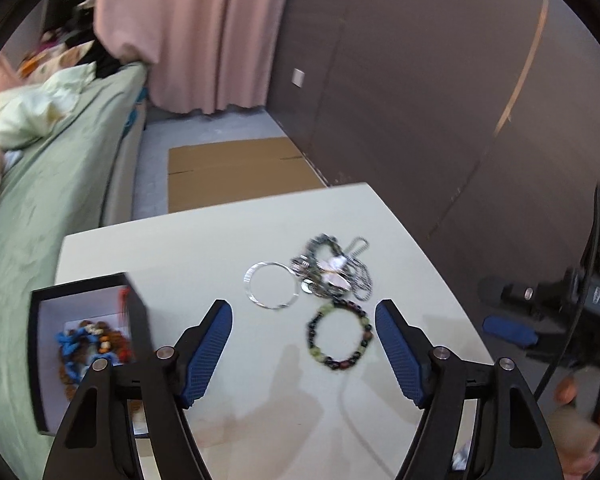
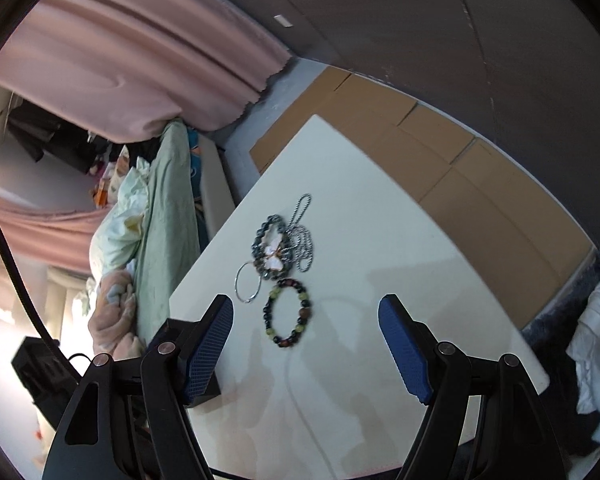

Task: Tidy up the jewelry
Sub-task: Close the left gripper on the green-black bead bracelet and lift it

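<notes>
While above table [image 1: 228, 240], left gripper [image 1: 303, 344] and right gripper [image 2: 306, 344] jaws wide apart, empty.

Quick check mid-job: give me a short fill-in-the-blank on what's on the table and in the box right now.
1. The jewelry already sorted lies in the black ____ at the table's left edge.
2. The thin silver ____ lies left of the tangled chain pile.
3. The beaded bracelet lies ____ the pile, toward the camera.
4. Both grippers' jaws stand ____.

Missing: box; bangle; apart from; open
</notes>
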`<state>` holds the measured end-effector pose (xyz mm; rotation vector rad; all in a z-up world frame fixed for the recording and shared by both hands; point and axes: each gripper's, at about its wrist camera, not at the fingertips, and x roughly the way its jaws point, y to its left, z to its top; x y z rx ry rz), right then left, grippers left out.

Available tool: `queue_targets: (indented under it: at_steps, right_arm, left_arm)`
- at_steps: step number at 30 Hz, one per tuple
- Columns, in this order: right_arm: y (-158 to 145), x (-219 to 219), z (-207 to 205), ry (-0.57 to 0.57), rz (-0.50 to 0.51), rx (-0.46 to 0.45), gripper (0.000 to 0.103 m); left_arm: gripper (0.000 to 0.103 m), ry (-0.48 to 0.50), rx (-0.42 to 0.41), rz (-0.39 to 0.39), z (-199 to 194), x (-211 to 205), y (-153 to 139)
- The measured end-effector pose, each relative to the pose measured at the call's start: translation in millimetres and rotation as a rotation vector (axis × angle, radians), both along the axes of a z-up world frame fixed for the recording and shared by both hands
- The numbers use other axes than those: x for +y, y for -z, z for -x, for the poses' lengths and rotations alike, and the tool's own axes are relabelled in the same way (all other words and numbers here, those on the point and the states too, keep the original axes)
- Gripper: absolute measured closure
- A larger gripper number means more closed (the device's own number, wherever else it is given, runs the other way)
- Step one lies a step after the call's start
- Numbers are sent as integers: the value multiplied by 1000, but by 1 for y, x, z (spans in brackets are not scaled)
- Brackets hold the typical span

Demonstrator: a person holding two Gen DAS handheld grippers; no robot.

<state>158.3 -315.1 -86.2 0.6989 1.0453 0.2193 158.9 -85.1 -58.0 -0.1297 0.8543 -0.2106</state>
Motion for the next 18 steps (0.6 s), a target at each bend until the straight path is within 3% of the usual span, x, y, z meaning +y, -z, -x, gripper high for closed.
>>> queue_targets:
  at_steps: [4, 8, 12, 18]
  right_arm:
    - [-1, -12, 1, 24, -11, -4, 27]
    - [-2, -23, 2, 40, -21, -7, 27]
    - [-2, -28, 3, 45, -31, -7, 27]
    - [-1, -32, 2, 43, -41, -4, 27]
  left_arm:
    - [28, 38, 5, -31, -1, -18, 9]
    - [42, 42, 33, -46, -6, -27, 20]
    - [51, 31, 60, -80, -13, -34, 37]
    - [54, 31, 86, -134, -21, -43, 56]
